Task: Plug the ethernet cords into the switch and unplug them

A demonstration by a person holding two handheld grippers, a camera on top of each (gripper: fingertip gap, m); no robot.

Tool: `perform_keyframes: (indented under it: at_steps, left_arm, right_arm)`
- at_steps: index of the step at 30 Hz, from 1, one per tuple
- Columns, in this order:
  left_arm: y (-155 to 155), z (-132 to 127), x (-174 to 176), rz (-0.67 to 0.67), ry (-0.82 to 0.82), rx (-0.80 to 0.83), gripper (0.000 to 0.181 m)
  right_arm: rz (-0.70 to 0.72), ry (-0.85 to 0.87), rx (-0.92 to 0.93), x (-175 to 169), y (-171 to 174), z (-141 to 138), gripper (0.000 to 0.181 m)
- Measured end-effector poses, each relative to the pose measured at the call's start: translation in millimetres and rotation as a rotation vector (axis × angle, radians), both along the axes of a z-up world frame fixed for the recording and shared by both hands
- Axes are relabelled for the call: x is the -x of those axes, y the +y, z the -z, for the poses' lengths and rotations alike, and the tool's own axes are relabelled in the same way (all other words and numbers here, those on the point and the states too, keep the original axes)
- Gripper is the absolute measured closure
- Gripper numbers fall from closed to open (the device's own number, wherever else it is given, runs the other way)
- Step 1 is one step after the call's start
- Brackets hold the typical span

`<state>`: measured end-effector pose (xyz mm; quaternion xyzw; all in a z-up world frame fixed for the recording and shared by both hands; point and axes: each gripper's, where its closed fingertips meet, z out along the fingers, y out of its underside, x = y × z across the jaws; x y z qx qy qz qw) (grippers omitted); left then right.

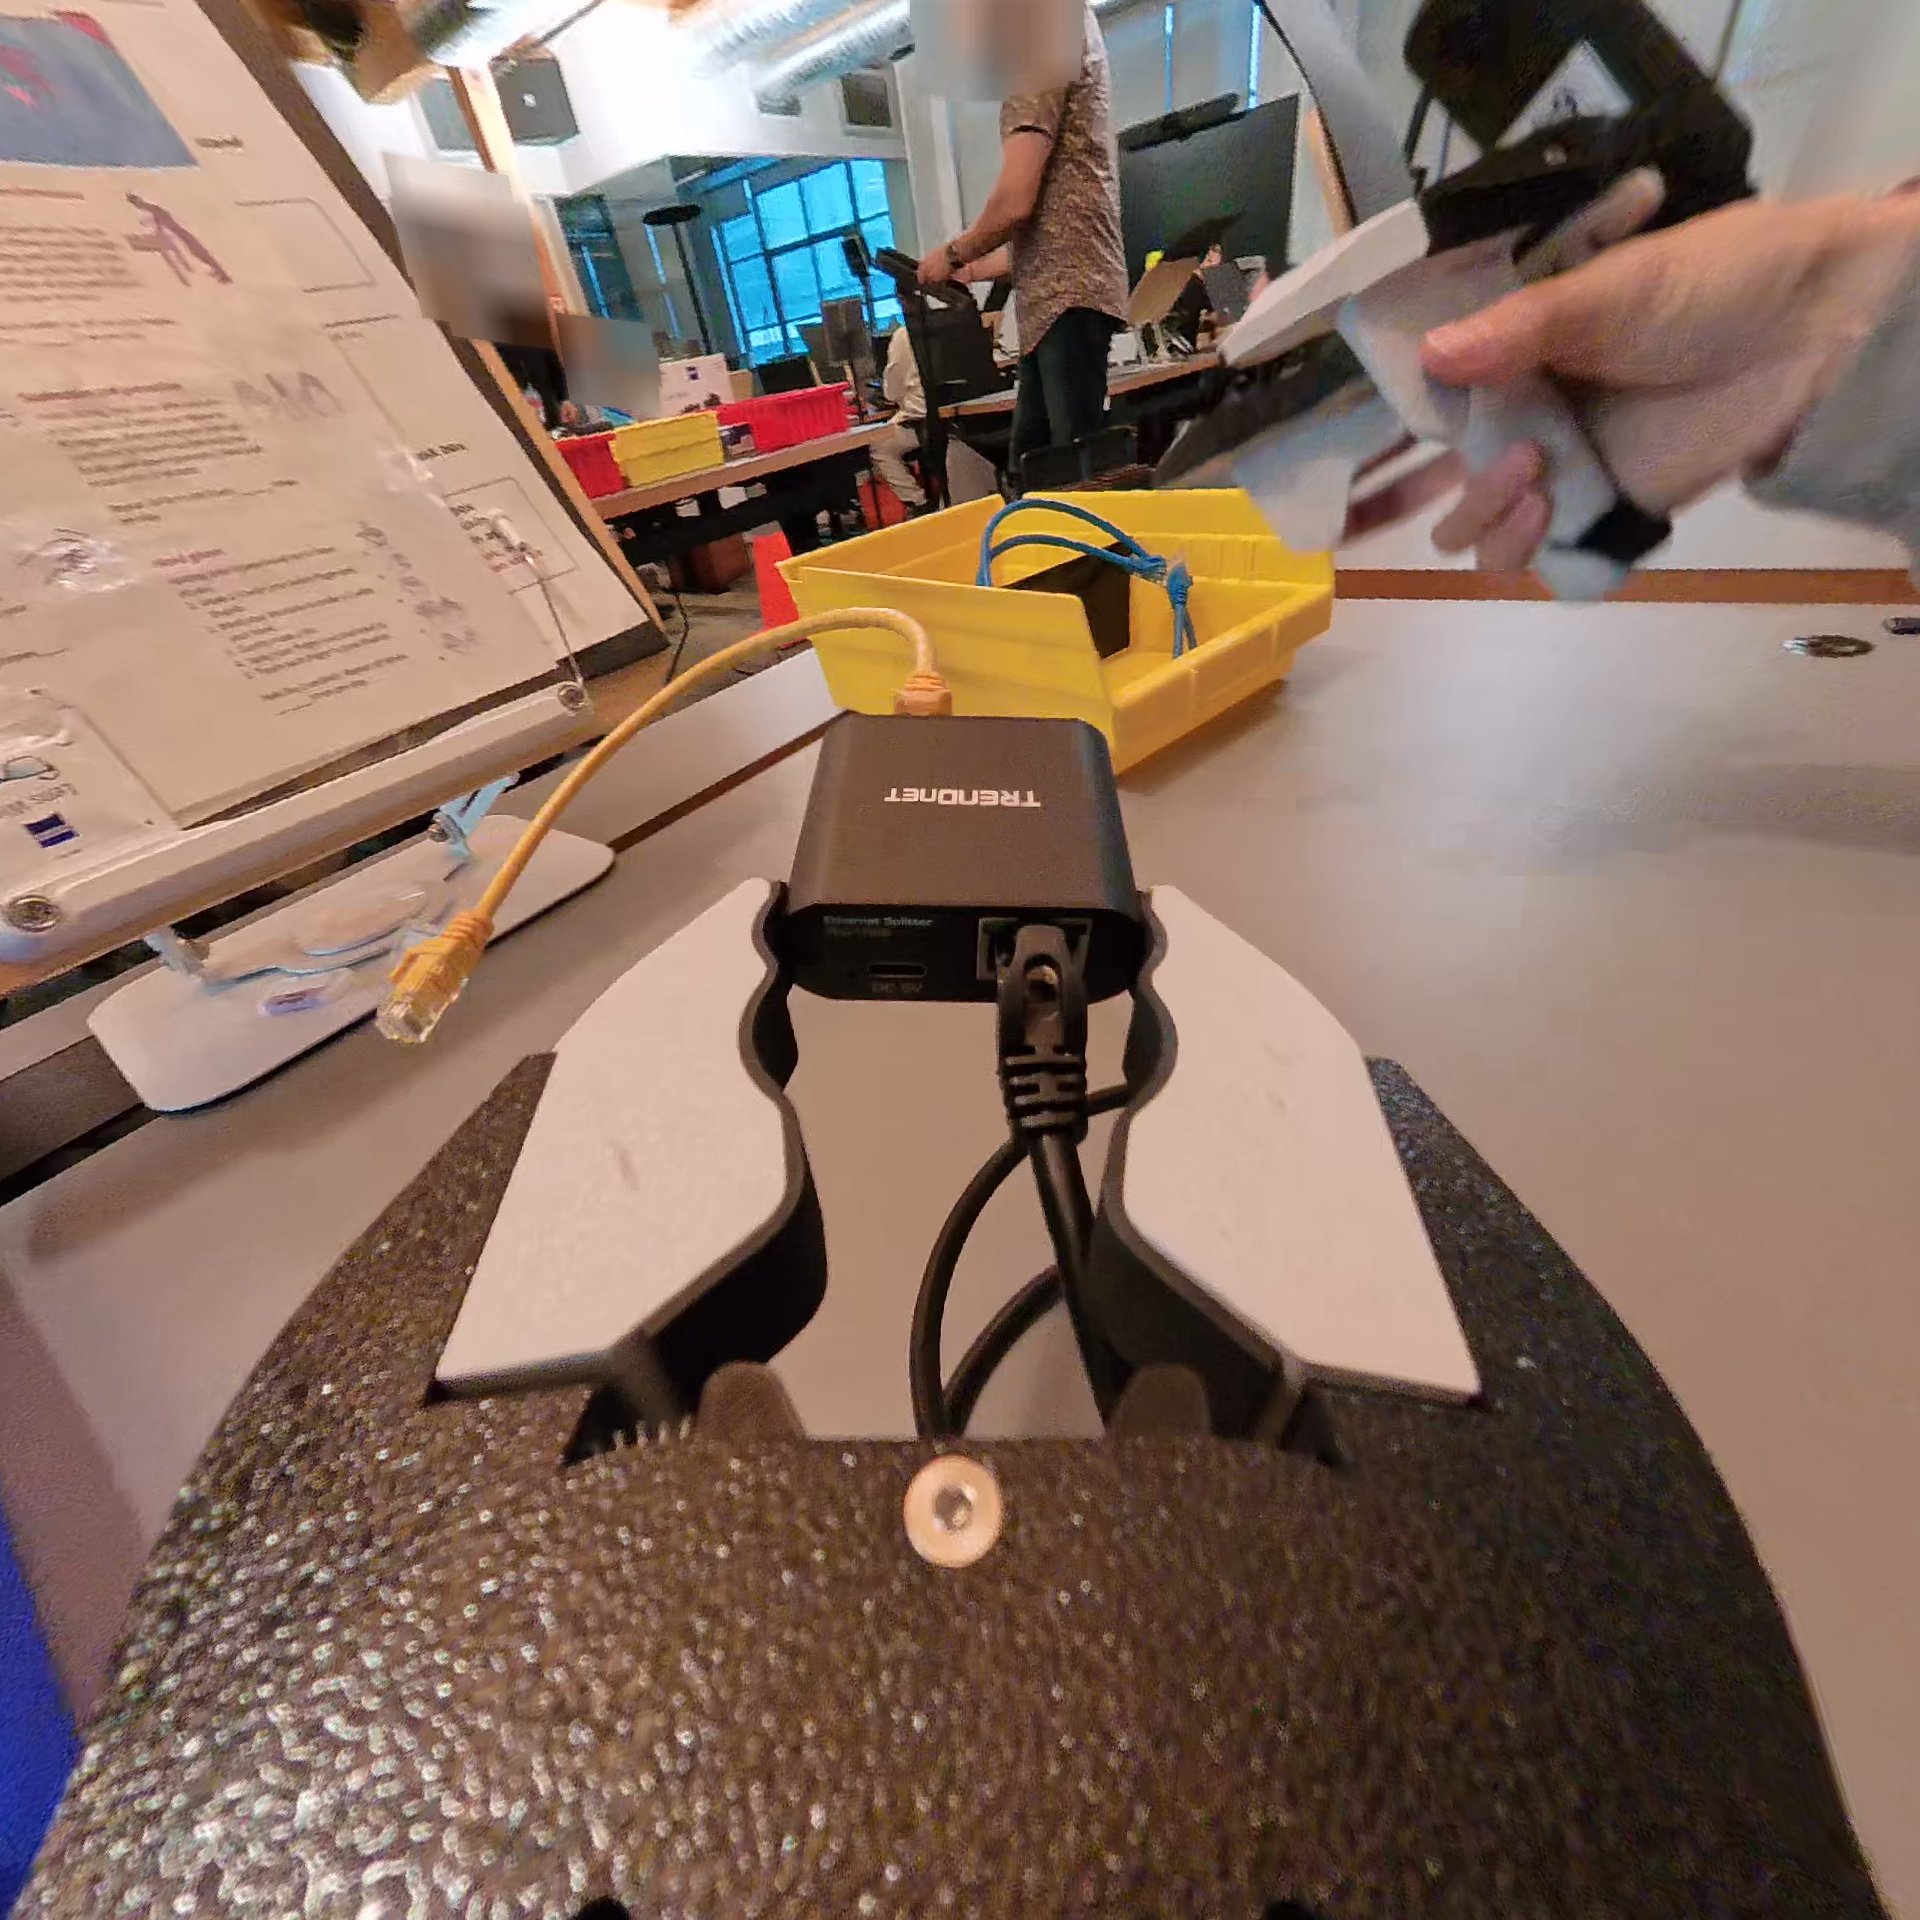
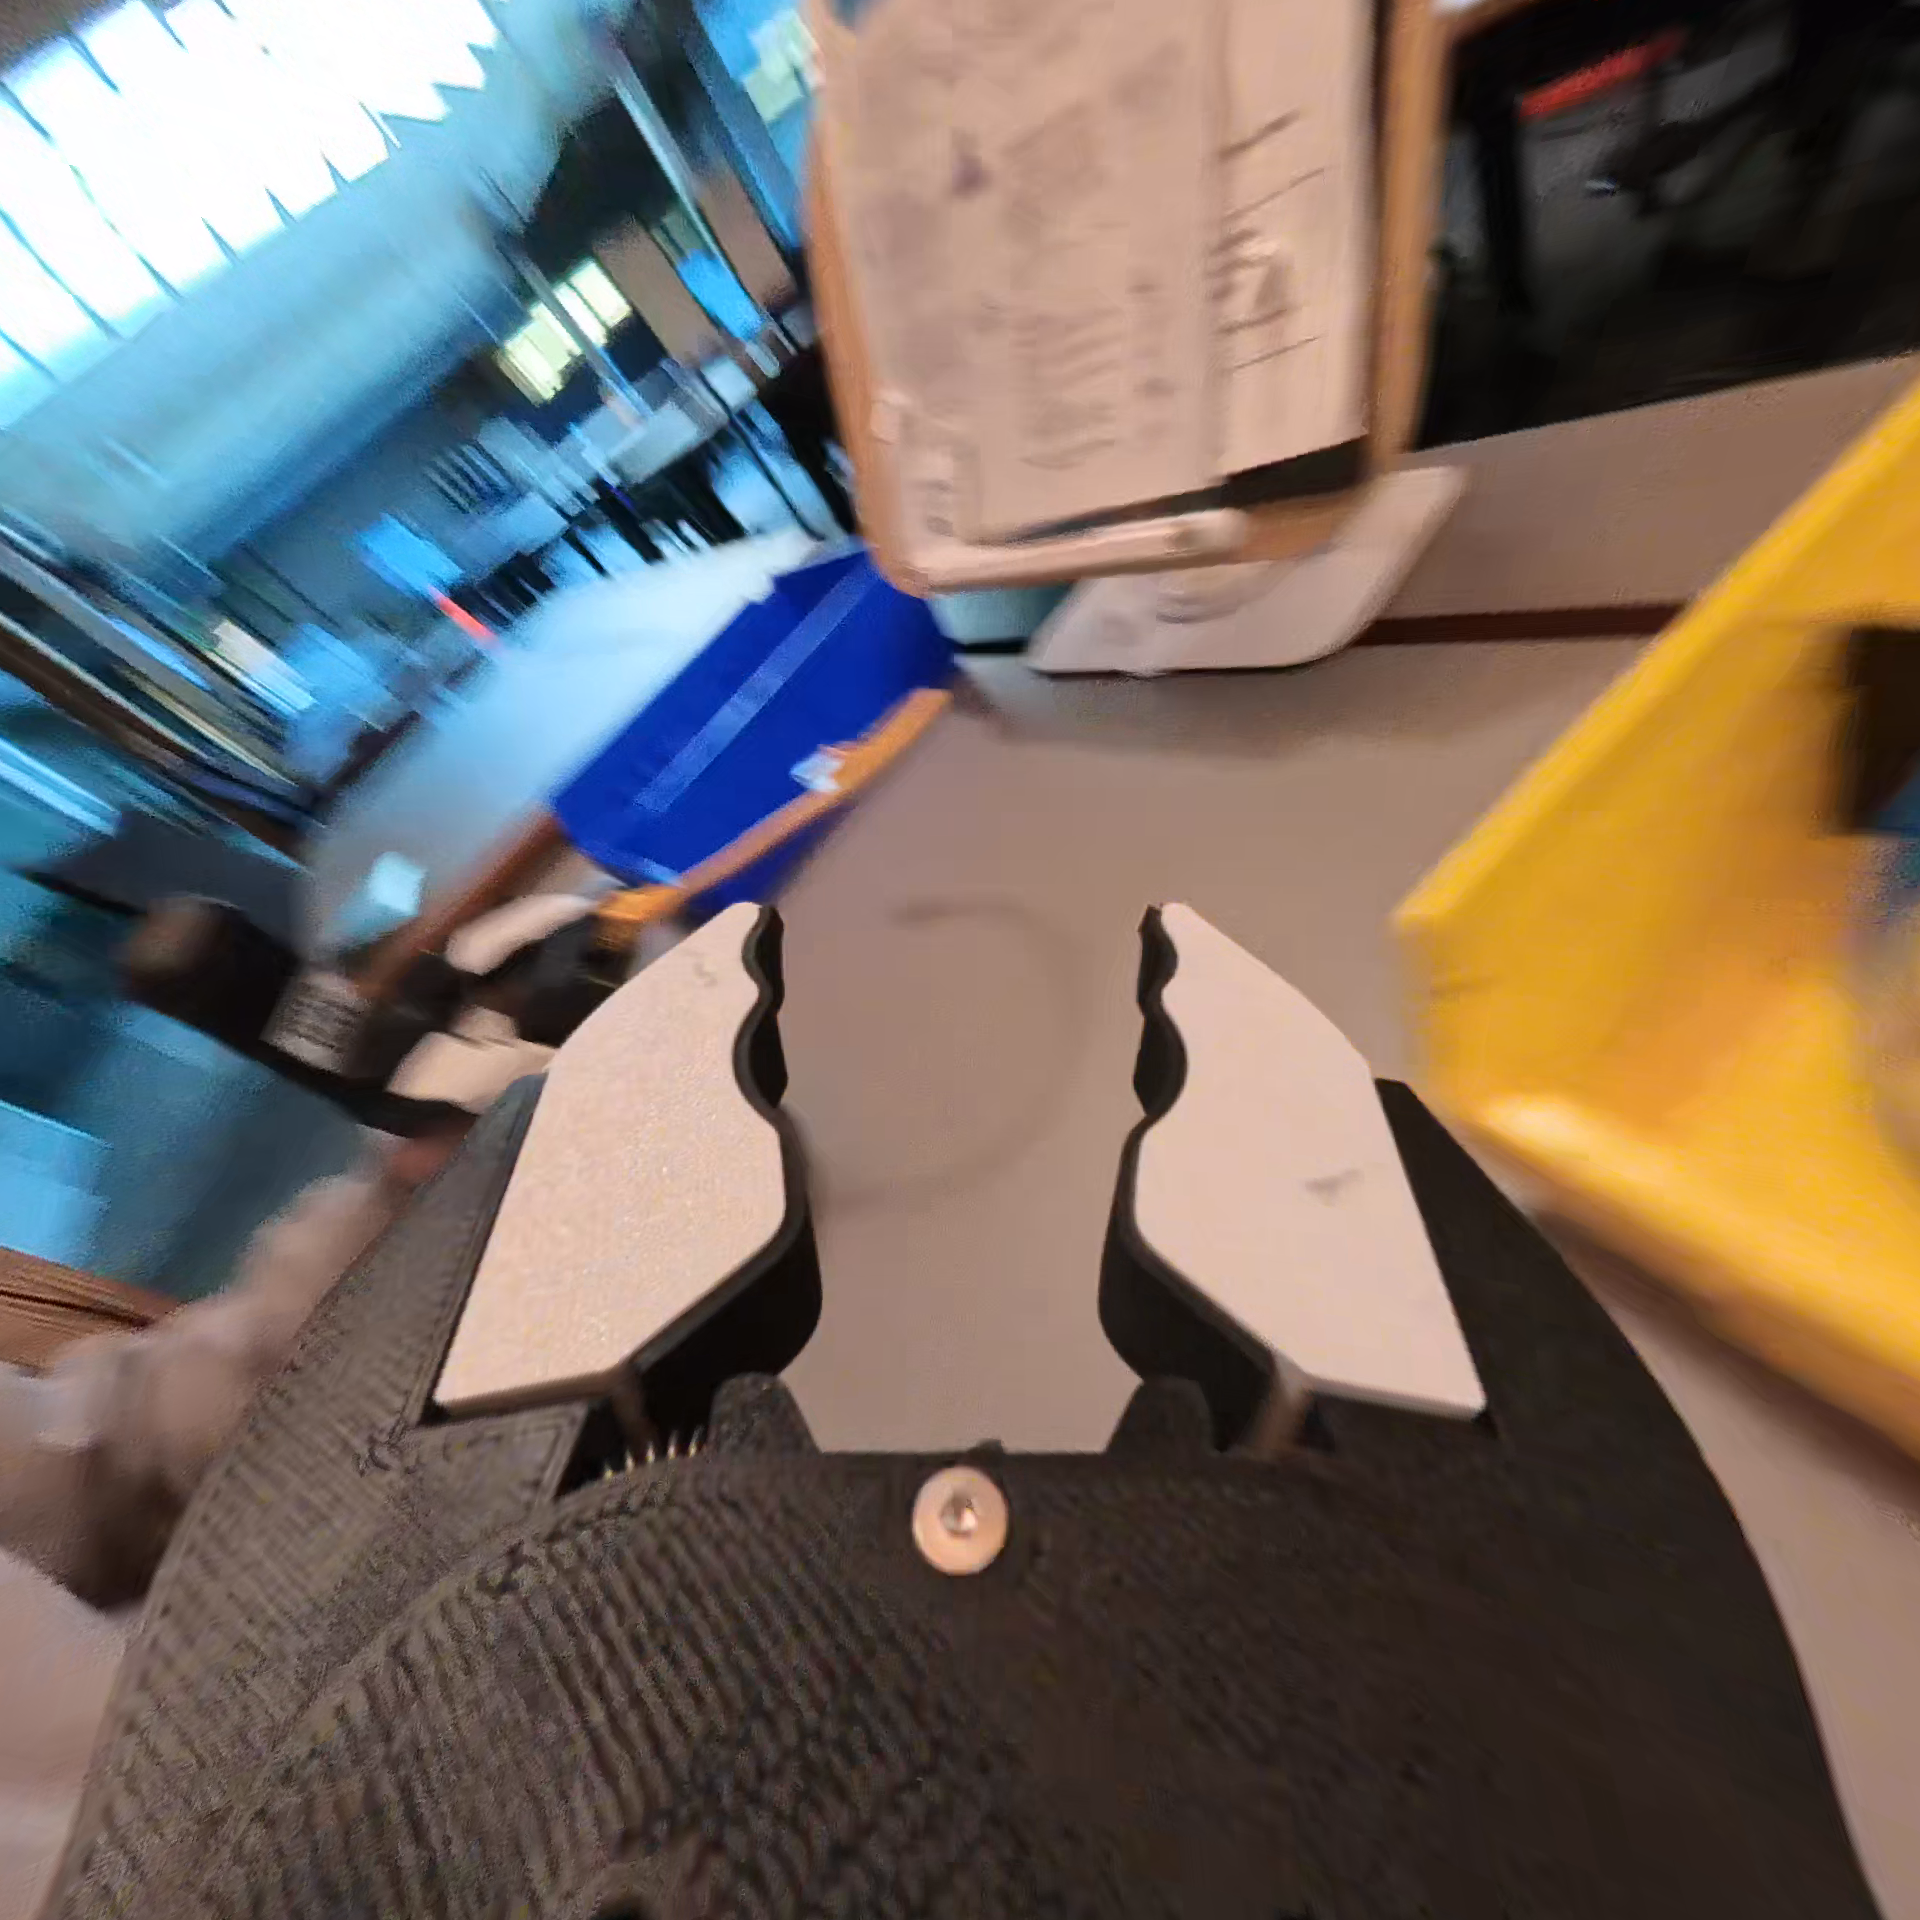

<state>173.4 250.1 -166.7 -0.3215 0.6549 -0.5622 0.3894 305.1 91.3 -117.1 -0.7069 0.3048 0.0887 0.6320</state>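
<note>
Two cords sit in the switch (image 1: 961, 831) at frame centre: the black cord (image 1: 1044, 1049) facing us, the yellow cord (image 1: 623, 748) at its far end. Our left gripper (image 1: 961, 951) clamps the switch's near corners. Our right gripper (image 2: 961, 935), parted and empty, is blurred beside the yellow bin (image 2: 1662, 935); the yellow cord's loose plug (image 1: 426, 982) lies at mid-left.

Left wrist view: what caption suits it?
Left gripper clamps black switch, black cord and orange cord plugged in.
</note>
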Motion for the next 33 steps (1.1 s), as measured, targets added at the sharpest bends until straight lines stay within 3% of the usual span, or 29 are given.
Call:
perform_keyframes:
  at_steps: [3, 7, 10, 22, 33]
  left_arm:
    - [-7.0, 1.2, 2.7, 0.046, 0.009, 0.017, 0.120]
    - [-23.1, 0.3, 12.5, 0.175, 0.024, 0.046, 0.120]
    - [-32.0, 1.2, 16.5, 0.221, 0.035, 0.023, 0.120]
    - [-52.0, 9.6, 19.2, 0.255, 0.044, -0.049, 0.120]
    - [-56.0, 12.0, 20.2, 0.247, 0.037, -0.101, 0.120]
  right_arm:
    - [-0.050, 0.237, -0.329, 63.1, 50.6, 7.6, 0.119]
    - [-0.076, 0.567, -0.639, 101.8, 88.9, 13.2, 0.123]
    - [-0.044, 0.570, -0.558, 114.2, 103.8, 31.0, 0.123]
    - [-0.003, 0.591, -0.606, 128.5, 99.0, 37.1, 0.161]
    - [0.025, 0.604, -0.640, 128.3, 95.9, 39.2, 0.167]
